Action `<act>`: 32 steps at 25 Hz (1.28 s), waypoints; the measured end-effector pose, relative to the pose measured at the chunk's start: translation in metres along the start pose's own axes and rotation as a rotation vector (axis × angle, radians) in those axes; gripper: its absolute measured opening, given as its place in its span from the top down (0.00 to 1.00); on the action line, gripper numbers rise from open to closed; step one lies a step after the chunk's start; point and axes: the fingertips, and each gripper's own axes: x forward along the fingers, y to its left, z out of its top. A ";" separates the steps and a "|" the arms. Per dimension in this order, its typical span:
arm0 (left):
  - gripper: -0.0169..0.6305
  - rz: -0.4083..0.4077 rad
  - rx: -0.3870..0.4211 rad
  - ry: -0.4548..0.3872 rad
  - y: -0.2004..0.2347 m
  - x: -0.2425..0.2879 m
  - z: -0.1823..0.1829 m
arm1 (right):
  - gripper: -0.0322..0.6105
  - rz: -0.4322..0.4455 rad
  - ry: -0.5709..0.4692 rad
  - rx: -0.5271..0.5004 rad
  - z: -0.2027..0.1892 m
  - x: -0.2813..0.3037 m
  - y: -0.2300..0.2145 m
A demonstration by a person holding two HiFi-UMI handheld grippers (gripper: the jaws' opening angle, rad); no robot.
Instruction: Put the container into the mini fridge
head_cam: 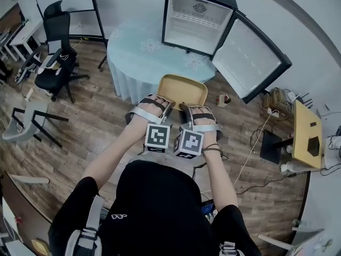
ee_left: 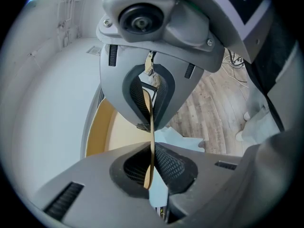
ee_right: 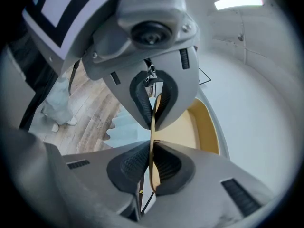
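Observation:
A shallow tan container hangs in the air before me, over the wood floor near the table's edge. My left gripper and right gripper both grip its near rim, side by side. In the left gripper view the pads are shut on the thin tan rim, with the container's inside to the left. In the right gripper view the jaws pinch the same rim, and the container lies to the right. The black mini fridge stands on the table, its white inside showing and its door swung open to the right.
The fridge sits on a round table with a pale blue cloth. A black office chair and a grey chair stand at the left. A yellow desk, cables and a small box are at the right.

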 end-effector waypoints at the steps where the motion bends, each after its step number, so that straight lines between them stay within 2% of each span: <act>1: 0.94 0.000 0.000 -0.001 0.000 0.000 0.000 | 0.93 -0.002 0.000 -0.001 -0.001 0.000 0.000; 14: 0.94 0.040 0.022 -0.051 0.023 0.034 0.013 | 0.93 -0.043 0.040 0.003 -0.031 0.019 -0.023; 26: 0.94 0.035 -0.003 -0.065 0.056 0.116 -0.011 | 0.93 -0.026 0.044 0.003 -0.053 0.096 -0.064; 32: 0.94 -0.013 -0.004 -0.050 0.064 0.165 -0.033 | 0.93 0.013 0.046 0.026 -0.066 0.147 -0.077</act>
